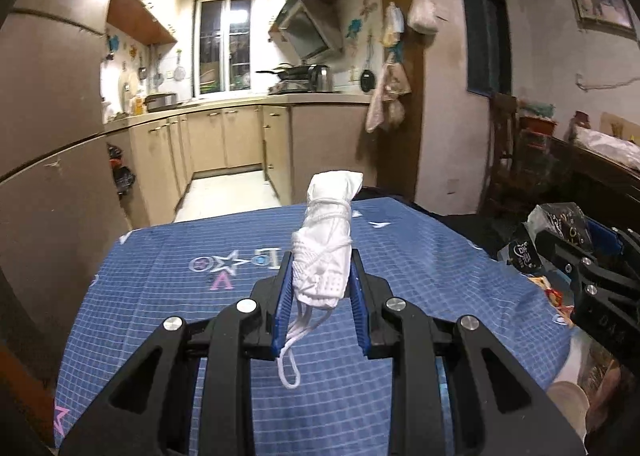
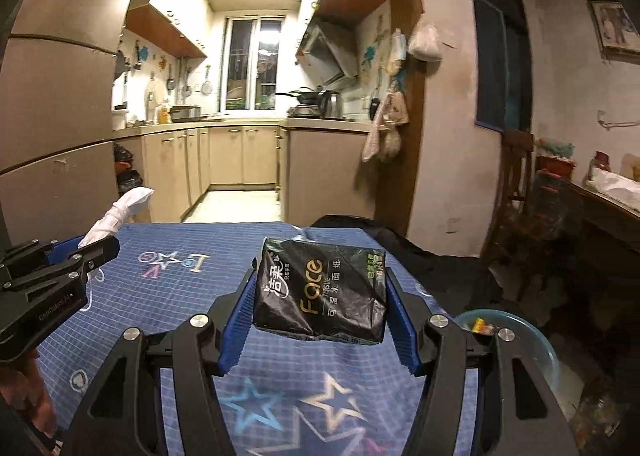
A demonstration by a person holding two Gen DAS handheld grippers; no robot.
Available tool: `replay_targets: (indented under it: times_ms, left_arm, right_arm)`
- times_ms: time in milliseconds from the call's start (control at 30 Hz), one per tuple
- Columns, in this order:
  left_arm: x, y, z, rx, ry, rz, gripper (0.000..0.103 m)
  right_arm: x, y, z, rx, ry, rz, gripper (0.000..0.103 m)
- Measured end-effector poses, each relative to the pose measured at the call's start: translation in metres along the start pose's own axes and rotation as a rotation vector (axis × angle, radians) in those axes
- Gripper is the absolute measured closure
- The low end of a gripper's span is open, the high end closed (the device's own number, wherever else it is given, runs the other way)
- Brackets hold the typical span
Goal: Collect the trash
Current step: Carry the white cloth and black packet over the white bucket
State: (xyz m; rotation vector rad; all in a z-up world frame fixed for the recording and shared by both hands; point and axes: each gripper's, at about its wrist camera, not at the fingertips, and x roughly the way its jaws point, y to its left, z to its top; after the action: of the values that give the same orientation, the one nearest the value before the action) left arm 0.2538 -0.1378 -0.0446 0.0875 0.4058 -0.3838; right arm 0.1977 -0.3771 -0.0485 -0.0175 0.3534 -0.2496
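Note:
My left gripper is shut on a rolled-up white face mask tied with its ear loops, held upright above the blue checked tablecloth; a loop hangs down. It also shows at the left of the right wrist view. My right gripper is shut on a black tissue pack marked "Face", held above the cloth. The pack and right gripper show at the right edge of the left wrist view.
A blue plastic basin with colourful scraps sits low at the right of the table. A dark cloth lies at the table's far right. Kitchen cabinets stand beyond the table, dark furniture at the right.

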Motion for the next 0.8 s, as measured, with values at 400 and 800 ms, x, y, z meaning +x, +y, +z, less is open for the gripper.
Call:
replay_targets:
  times_ms: [400,800]
  left_arm:
    - [-0.011,-0.098,-0.016,0.103,0.023,-0.166,0.078]
    - [-0.013,-0.230,-0.053,0.248,0.092,-0.374,0.078]
  right_arm:
    - [-0.064,-0.113,-0.052,0.087,0.072,-0.149,0.042]
    - [-0.124,-0.247,-0.150,0.192,0.214,-0.336,0.042]
